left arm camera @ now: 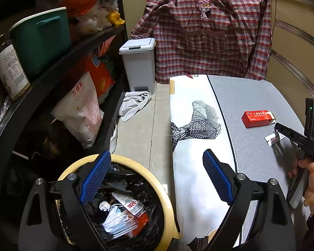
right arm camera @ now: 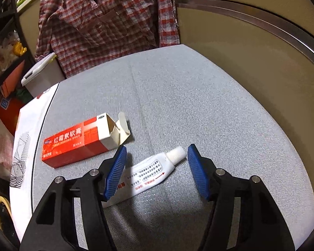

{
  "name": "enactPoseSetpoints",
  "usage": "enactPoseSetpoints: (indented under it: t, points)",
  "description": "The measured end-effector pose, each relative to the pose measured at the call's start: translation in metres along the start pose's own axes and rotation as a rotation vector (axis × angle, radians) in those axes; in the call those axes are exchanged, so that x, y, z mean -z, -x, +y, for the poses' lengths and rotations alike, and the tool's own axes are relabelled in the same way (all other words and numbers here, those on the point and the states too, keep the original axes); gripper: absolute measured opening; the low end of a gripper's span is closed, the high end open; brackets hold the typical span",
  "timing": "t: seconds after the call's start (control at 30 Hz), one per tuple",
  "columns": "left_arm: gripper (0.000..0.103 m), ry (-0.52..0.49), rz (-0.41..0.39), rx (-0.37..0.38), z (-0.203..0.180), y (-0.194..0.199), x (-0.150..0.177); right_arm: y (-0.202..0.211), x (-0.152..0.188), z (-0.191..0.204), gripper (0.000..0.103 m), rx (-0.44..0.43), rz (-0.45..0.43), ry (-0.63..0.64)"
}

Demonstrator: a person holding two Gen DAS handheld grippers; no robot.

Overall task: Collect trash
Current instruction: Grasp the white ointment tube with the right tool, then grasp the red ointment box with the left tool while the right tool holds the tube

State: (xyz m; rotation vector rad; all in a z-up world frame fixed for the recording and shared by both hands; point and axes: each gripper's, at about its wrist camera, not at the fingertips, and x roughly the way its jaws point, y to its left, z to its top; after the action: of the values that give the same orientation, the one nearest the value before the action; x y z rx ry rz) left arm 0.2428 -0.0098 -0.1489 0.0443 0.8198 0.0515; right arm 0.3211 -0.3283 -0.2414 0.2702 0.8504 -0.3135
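A white ointment tube [right arm camera: 148, 170] lies on the grey table top [right arm camera: 178, 96], between the open fingers of my right gripper [right arm camera: 156, 156], which is low over it. A red and white ointment box [right arm camera: 81, 140] with its end flap open lies just left of the tube. The box [left arm camera: 258, 118] and tube [left arm camera: 274, 138] also show in the left wrist view, with the right gripper's tip [left arm camera: 276, 128] at the tube. My left gripper [left arm camera: 157, 161] is open and empty, above the yellow-rimmed trash bin [left arm camera: 150, 175], lined with a black bag and holding trash.
A white cloth with a black pattern [left arm camera: 194, 125] covers the table's left side. A white pedal bin [left arm camera: 139, 62] and a rag [left arm camera: 134, 104] are on the floor. Black shelves [left arm camera: 52, 69] with bags and a green tub stand left. A plaid shirt [left arm camera: 209, 27] hangs behind.
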Motion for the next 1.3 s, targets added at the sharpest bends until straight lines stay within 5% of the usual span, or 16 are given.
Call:
enactPoseSetpoints:
  t: [0.13, 0.27, 0.4, 0.7, 1.0, 1.3]
  points:
    - [0.086, -0.001, -0.001, 0.000, 0.000, -0.001, 0.000, 0.001, 0.000, 0.001, 0.027, -0.013, -0.007, 0.006]
    - [0.086, 0.000, -0.004, -0.002, 0.001, 0.000, -0.001, 0.020, 0.001, 0.012, 0.013, 0.008, -0.121, 0.068]
    - [0.086, -0.001, -0.015, 0.002, 0.004, 0.003, -0.002, 0.041, 0.004, 0.023, 0.012, 0.060, -0.242, 0.147]
    - [0.086, 0.009, -0.038, 0.020, 0.005, 0.008, -0.003, 0.075, -0.008, 0.013, 0.012, 0.052, -0.285, 0.130]
    - [0.086, -0.101, -0.234, 0.335, -0.058, -0.005, -0.029, 0.148, -0.021, -0.019, 0.012, 0.043, -0.321, 0.232]
    - [0.086, -0.252, -0.195, 0.521, -0.145, -0.083, -0.034, 0.136, -0.022, -0.060, 0.013, 0.035, -0.235, 0.122]
